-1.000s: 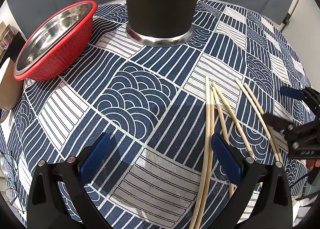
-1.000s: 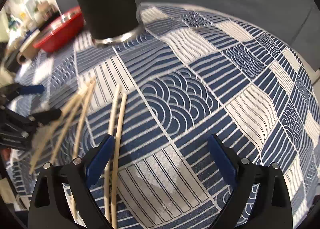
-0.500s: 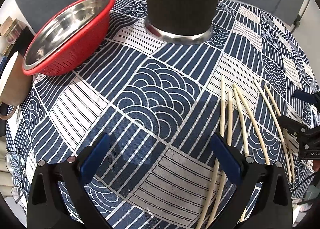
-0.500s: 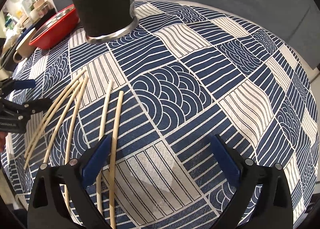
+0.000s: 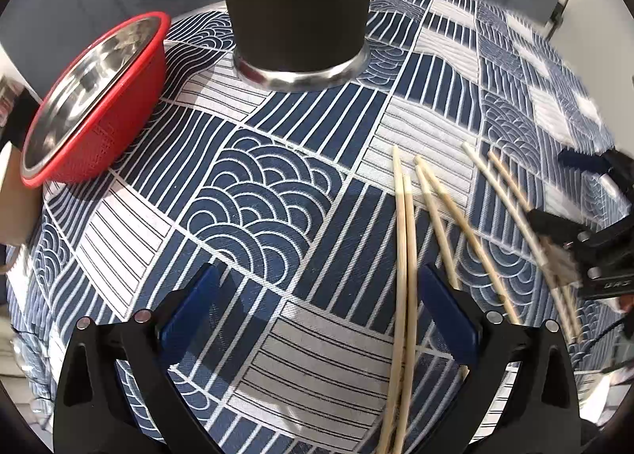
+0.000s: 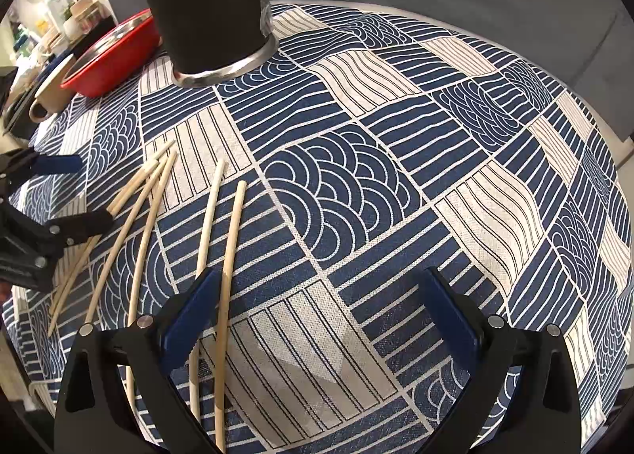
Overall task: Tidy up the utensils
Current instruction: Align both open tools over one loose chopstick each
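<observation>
Several wooden chopsticks (image 5: 404, 255) lie loose on the blue patterned tablecloth (image 5: 257, 196); they also show in the right wrist view (image 6: 230, 248). A tall black tumbler with a steel base (image 5: 297, 6) stands at the back, also seen in the right wrist view (image 6: 206, 6). My left gripper (image 5: 317, 319) is open and empty above the cloth, with two chopsticks running under its right finger. My right gripper (image 6: 317, 319) is open and empty, with two chopsticks by its left finger. Each gripper shows at the edge of the other's view.
A red colander holding a steel bowl (image 5: 91, 97) sits at the back left, also seen in the right wrist view (image 6: 115, 53). A beige mug (image 6: 51, 93) stands beside it. Jars and clutter stand beyond the table's left edge (image 6: 71, 14).
The left gripper has moved closer to the tumbler and shifted left relative to the chopsticks. The right gripper has drawn nearer to the chopsticks and tumbler. The chopsticks have stayed in place.
</observation>
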`<state>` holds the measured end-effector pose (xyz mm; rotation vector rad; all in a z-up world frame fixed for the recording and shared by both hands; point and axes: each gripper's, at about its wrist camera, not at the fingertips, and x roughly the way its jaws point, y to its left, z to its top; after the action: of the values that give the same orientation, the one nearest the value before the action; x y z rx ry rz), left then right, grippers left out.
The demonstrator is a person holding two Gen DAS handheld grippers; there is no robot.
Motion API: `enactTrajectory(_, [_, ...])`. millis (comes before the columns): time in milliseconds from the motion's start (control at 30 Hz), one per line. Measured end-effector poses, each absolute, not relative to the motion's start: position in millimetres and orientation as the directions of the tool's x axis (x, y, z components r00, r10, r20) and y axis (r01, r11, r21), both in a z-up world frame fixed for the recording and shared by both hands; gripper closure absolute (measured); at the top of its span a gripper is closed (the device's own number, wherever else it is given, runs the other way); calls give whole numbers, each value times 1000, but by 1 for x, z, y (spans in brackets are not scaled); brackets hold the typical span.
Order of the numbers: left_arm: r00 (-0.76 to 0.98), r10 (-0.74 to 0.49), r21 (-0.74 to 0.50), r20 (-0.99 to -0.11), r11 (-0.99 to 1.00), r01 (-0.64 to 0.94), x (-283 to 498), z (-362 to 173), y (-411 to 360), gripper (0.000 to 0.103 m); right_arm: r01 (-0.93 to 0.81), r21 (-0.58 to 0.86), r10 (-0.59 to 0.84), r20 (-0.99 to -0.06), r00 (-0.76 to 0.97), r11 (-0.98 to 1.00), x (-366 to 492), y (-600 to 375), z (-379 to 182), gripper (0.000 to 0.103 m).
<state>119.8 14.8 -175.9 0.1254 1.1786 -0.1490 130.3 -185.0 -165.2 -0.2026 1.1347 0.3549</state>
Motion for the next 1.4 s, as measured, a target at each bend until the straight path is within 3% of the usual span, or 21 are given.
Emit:
enactTrajectory(800, [381,-89,-72,-920,996,59,111,-172,51,6,-395,22,185,-907,379,918,129,-185,-166,7])
enactTrajectory(1400, [282,-5,19,-959,996,83,136,-181,29,4,-382,21,161,-927,339,924,131,-185,-167,7])
